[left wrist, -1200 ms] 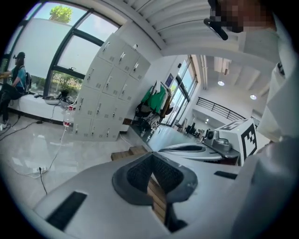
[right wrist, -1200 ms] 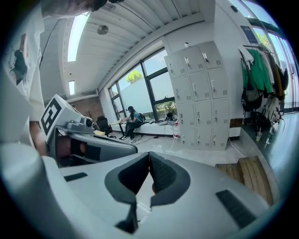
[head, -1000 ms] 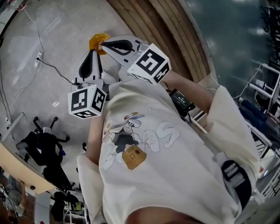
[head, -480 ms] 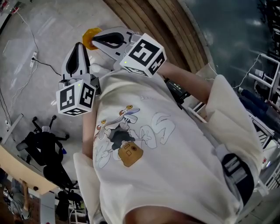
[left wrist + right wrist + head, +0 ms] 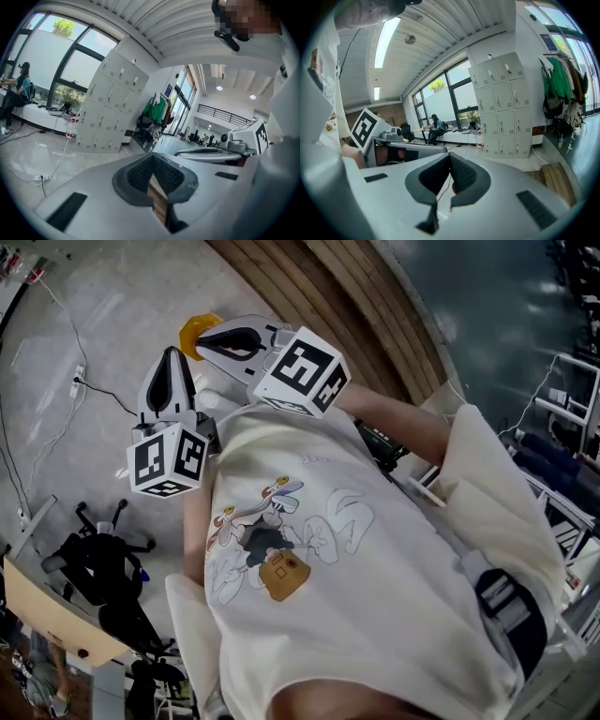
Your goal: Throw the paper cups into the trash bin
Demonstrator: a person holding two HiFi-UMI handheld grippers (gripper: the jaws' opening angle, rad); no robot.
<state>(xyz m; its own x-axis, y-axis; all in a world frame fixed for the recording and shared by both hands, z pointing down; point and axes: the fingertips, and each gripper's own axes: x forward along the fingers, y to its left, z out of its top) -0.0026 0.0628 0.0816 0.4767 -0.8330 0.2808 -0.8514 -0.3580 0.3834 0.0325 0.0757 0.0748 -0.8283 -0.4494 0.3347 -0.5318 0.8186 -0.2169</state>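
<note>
No paper cup and no trash bin shows in any view. In the head view both grippers are held up in front of the person's white shirt (image 5: 309, 549). The left gripper (image 5: 172, 360) points away over the grey floor, its marker cube below it. The right gripper (image 5: 208, 337) points left, with its tip beside a yellow-orange object (image 5: 197, 328) on the floor. Seen in its own view, the left gripper (image 5: 151, 161) has its jaws together with nothing between them. The right gripper (image 5: 449, 163) in its own view is also shut and holds nothing.
A wooden platform (image 5: 319, 306) runs diagonally past the grippers. A cable with a power strip (image 5: 80, 381) lies on the floor, and a black office chair (image 5: 98, 563) stands at lower left. Grey lockers (image 5: 506, 103) line a wall. A person (image 5: 436, 127) sits by the windows.
Both grippers have drifted left in the head view over the last second, staying shut and empty. The yellow-orange object stays by the right gripper's tip.
</note>
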